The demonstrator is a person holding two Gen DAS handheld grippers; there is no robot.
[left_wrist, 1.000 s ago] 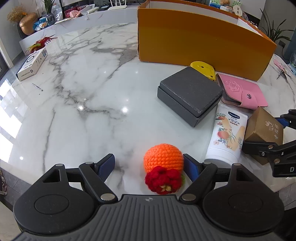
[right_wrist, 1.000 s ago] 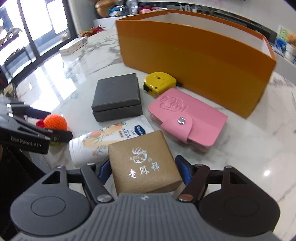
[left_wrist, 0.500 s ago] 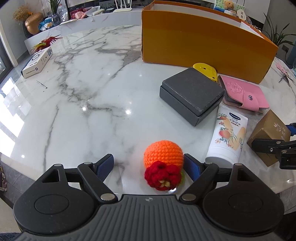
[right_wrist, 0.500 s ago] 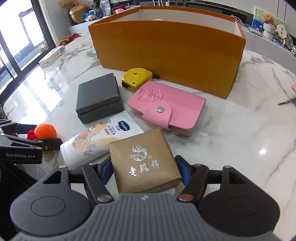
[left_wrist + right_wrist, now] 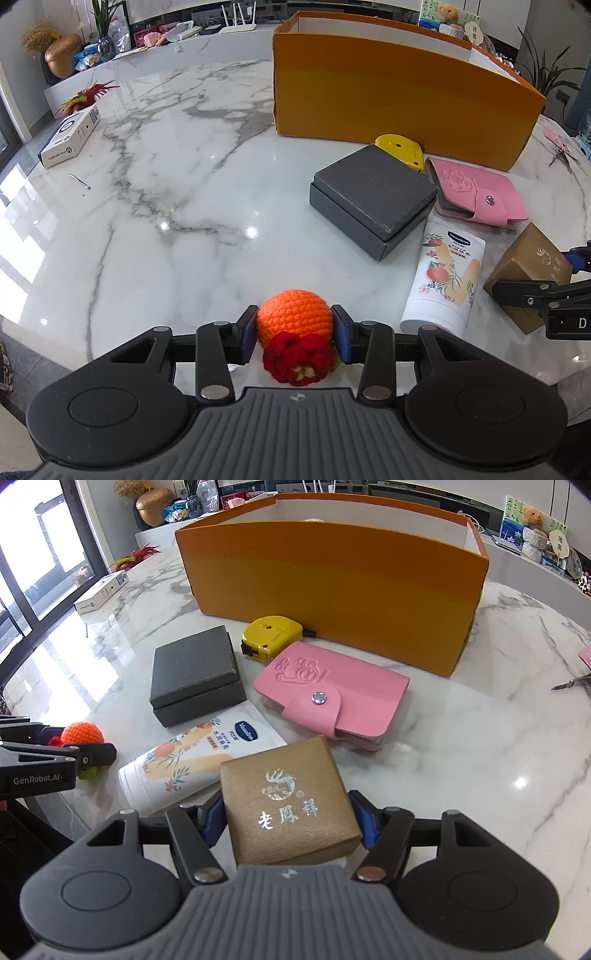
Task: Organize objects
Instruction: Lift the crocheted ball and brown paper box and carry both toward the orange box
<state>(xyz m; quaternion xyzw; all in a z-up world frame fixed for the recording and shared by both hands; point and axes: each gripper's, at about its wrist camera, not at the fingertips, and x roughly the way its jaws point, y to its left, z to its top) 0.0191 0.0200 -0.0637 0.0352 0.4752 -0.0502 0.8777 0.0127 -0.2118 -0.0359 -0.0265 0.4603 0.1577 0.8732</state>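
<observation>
Left claw (image 5: pixel 294 338) is clamped on the yarn ball (image 5: pixel 294 323), low centre of frame, ready to lift. Right claw (image 5: pixel 288 821) is closing around the brown box (image 5: pixel 286 805), bottom centre; can't tell if the pads touch yet. Both probably go into the orange bin (image 5: pixel 332 587) up top.

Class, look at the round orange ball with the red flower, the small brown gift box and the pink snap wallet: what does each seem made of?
Round orange ball with the red flower: crocheted yarn, matte; stitch loops show.
Small brown gift box: probably ribbed paper-covered card, with shiny silver print.
Pink snap wallet: smooth leather or imitation, embossed, with a metal snap.
</observation>
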